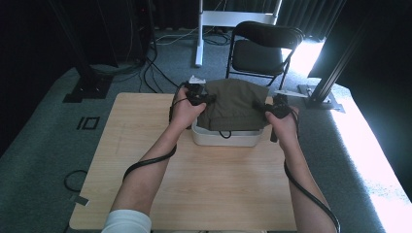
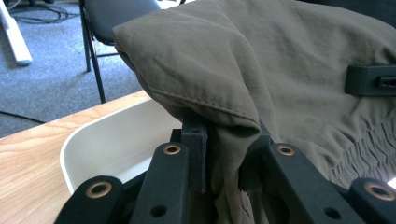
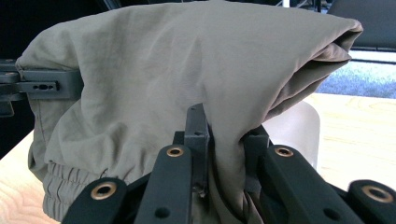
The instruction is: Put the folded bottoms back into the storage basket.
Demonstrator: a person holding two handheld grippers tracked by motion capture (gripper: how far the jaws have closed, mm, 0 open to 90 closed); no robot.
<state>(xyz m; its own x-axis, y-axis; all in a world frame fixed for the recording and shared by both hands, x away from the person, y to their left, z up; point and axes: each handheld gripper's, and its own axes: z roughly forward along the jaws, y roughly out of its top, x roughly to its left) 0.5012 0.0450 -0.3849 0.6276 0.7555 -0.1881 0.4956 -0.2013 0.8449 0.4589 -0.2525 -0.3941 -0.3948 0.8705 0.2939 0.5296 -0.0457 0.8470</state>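
Now: folded garment held over tub, both grippers clamped on its edges.
L gripper (image 1: 210,98) is clenched on the olive garment (image 1: 234,104) at 9 o'clock, R gripper (image 1: 257,105) at 3 o'clock; cloth is hung just above the white tub (image 1: 226,139). Both ends should be lowered level so folds are kept inside the rim. Black chair (image 1: 262,47) is stood at 12 o'clock, well apart; nothing is blocked.

Matt olive cloth garment (image 1: 234,104), smooth white plastic tub (image 1: 226,139), pale wood-grain table (image 1: 204,189).
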